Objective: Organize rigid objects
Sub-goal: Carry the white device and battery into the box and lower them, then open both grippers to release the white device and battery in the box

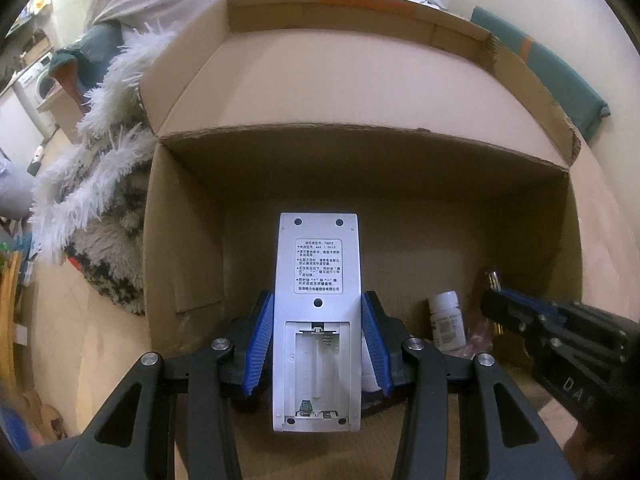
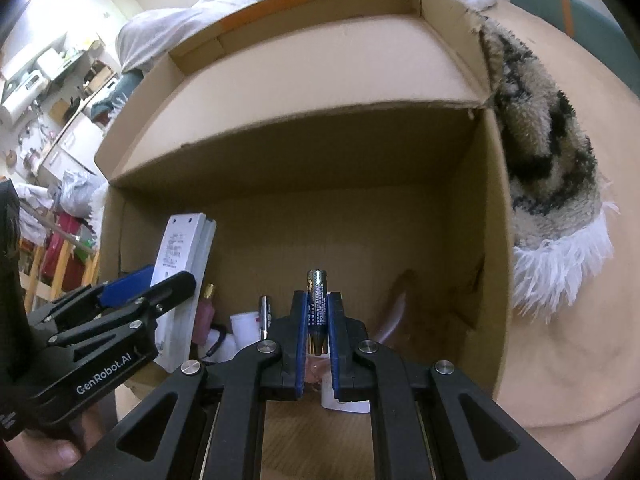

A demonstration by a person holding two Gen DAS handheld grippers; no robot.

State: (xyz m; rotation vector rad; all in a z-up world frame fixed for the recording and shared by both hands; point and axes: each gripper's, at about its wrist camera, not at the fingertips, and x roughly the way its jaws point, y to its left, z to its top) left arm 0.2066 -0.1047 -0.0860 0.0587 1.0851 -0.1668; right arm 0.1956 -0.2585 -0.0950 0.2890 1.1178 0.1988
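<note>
Left claw (image 1: 318, 344) is clamping the remote control (image 1: 318, 280) with its empty battery bay upward, while right claw (image 2: 318, 320) is pinching a battery (image 2: 317, 304) lengthwise, seemingly for insertion, over the cardboard box (image 2: 360, 216).

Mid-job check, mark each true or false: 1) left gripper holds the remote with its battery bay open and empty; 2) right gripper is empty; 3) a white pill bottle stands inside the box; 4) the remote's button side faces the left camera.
1) True: the left gripper clamps the white remote; its bay shows no batteries.
2) False: the right gripper is shut on a battery.
3) True: the white pill bottle stands in the cardboard box.
4) False: the labelled back faces the camera.
</note>
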